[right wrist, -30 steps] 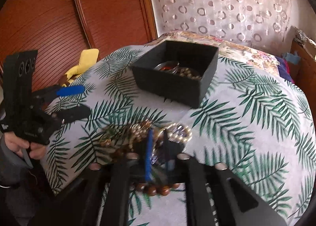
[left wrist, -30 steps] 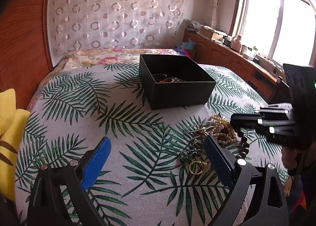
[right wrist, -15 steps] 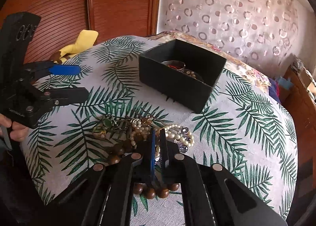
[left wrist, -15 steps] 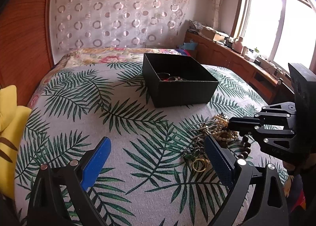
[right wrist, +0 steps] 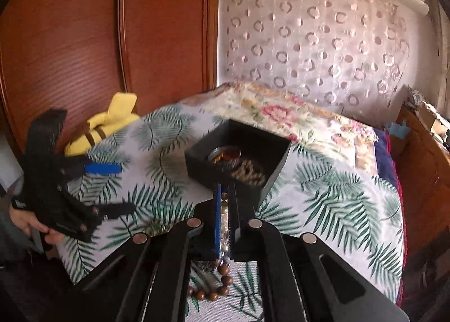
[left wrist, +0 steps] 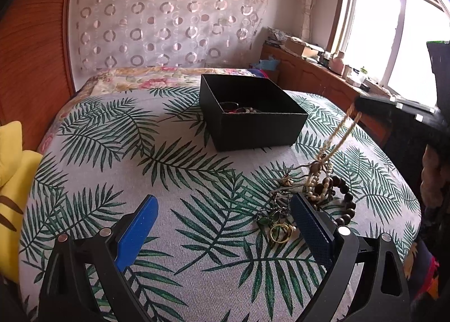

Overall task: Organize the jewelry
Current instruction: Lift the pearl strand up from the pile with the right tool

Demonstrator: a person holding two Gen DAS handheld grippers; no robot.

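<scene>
A black open box (left wrist: 253, 113) sits on the leaf-print bedspread and holds some jewelry; it also shows in the right wrist view (right wrist: 239, 158). A pile of jewelry (left wrist: 306, 195) lies near the bed's front right: wooden bead bracelet (left wrist: 344, 198), gold ring (left wrist: 279, 233), green pieces. My right gripper (right wrist: 225, 195) is shut on a pearl necklace (left wrist: 339, 136) and holds it up, its lower end still hanging into the pile. My left gripper (left wrist: 222, 226) is open and empty, low over the bed just left of the pile.
A yellow plush toy (left wrist: 11, 170) lies at the bed's left edge by the wooden wardrobe (right wrist: 84, 40). A floral quilt (left wrist: 157, 78) lies behind the box. A wooden cabinet with clutter (left wrist: 323, 68) stands under the window at the right.
My right gripper has closed on the pearl necklace and risen, pulling the strand up out of the pile. My left gripper has barely moved.
</scene>
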